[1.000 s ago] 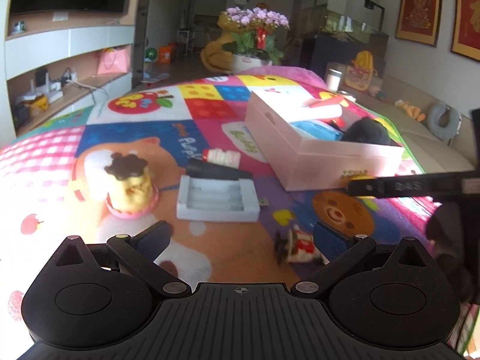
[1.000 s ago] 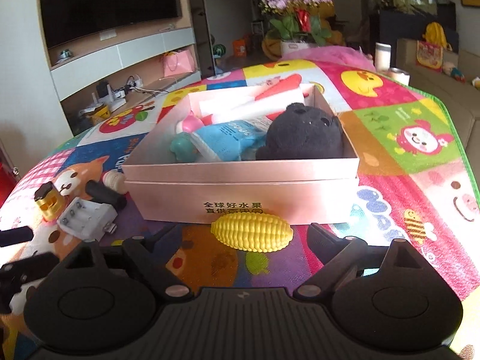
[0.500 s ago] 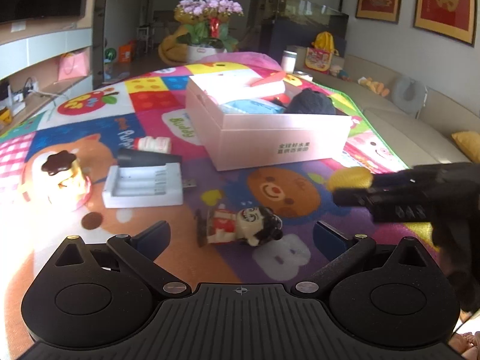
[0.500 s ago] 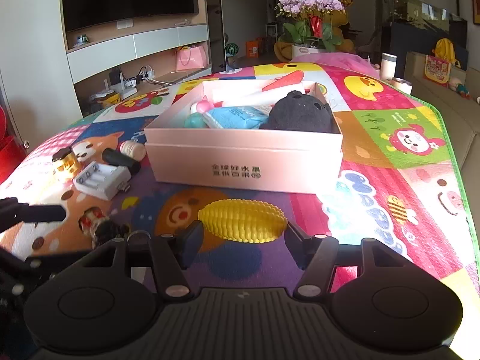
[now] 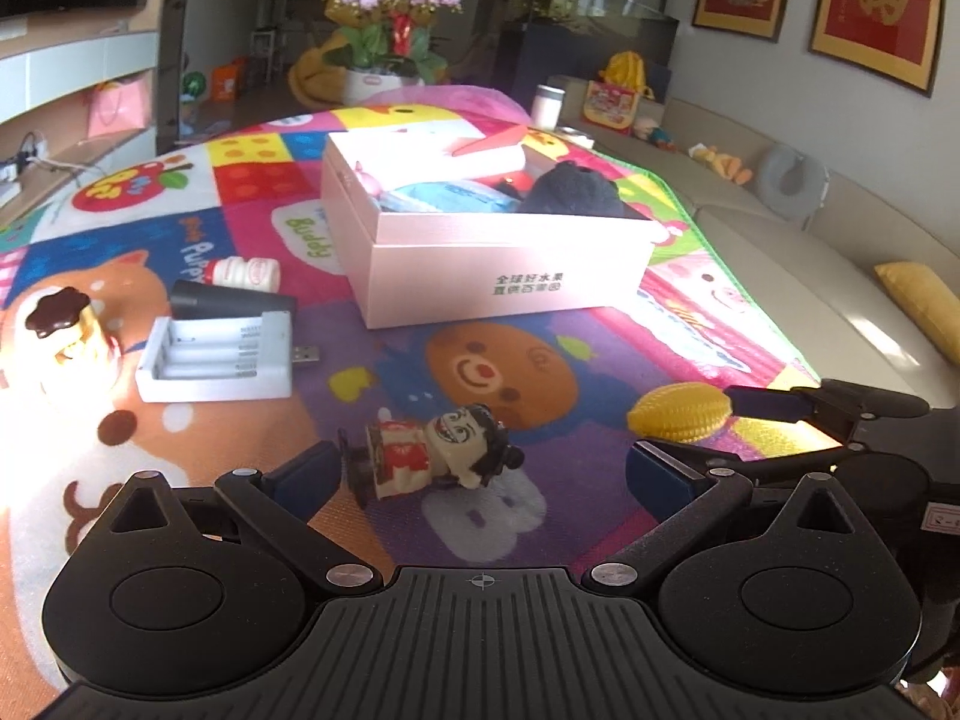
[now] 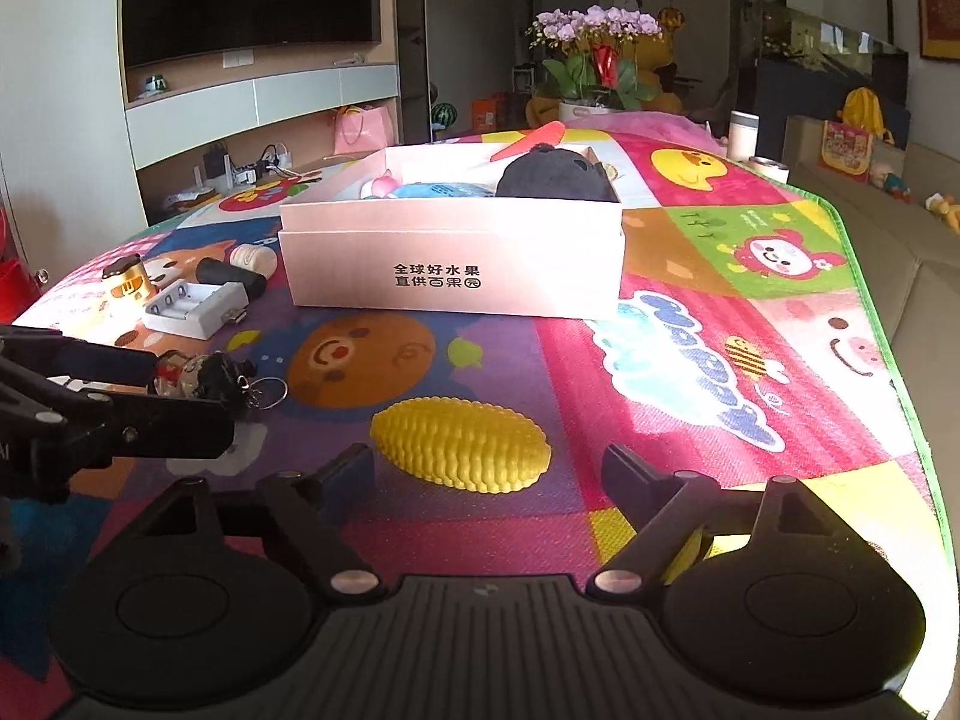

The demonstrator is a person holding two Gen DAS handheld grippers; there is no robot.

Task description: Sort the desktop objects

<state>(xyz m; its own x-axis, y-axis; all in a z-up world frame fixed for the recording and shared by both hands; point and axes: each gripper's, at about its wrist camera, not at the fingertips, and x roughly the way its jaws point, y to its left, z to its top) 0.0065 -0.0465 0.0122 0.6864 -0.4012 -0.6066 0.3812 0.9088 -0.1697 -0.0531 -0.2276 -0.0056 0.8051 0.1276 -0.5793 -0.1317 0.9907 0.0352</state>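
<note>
Right gripper (image 6: pixel 486 474) jaws closed toward the corn (image 6: pixel 461 445), then reopened; corn lies free between them.

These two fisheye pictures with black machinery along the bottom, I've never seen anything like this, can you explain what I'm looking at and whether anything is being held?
There is no robot here: a person holds a two-finger gripper in each hand, and a camera on each looks forward along its fingers. The black shape at the bottom of each picture is that gripper's own body.

The left-hand view shows the left gripper open around a small doll keychain lying on the colourful play mat. The right-hand view shows the right gripper, whose jaws have just been opening, standing either side of a yellow toy corn cob without pressing on it. So nothing is held.

Also on the mat: a pink cardboard box with toys inside, a white battery charger, a small white bottle and a pudding-shaped toy.
</note>
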